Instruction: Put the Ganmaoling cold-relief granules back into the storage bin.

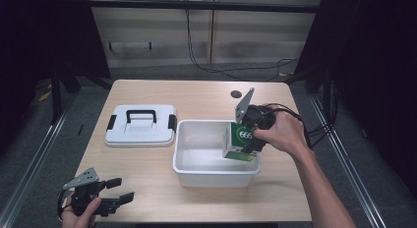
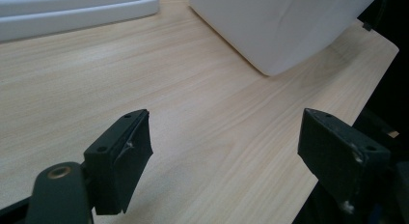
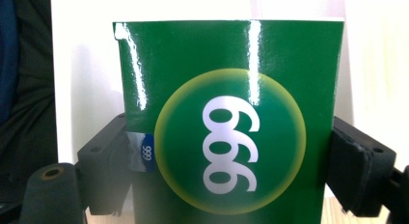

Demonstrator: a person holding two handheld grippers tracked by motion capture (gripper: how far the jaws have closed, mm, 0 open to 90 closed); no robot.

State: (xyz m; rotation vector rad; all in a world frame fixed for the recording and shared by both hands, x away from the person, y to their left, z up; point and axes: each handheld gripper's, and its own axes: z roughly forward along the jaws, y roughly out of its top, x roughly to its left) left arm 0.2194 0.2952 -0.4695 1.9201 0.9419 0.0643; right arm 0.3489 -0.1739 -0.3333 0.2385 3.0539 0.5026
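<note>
Right gripper [image 1: 250, 134] has the green box [image 1: 239, 142] clamped across its width — jaws on both side faces, long axis roughly upright, tilted. Box hangs over the right end of the white bin [image 1: 196, 175], lower edge inside the rim; likely going down into it. Left gripper [image 1: 110, 191] rests at the table [image 1: 206, 98] near-left corner, jaws wide, empty, well apart from the bin. Lid [image 1: 141, 126] lies left of the bin.

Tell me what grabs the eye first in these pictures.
The green box with the white 999 stands out, clamped in the right gripper over the right end of the white tub. The tub's lid lies beside it to the left, and the left gripper rests open at the table's near corner.
</note>
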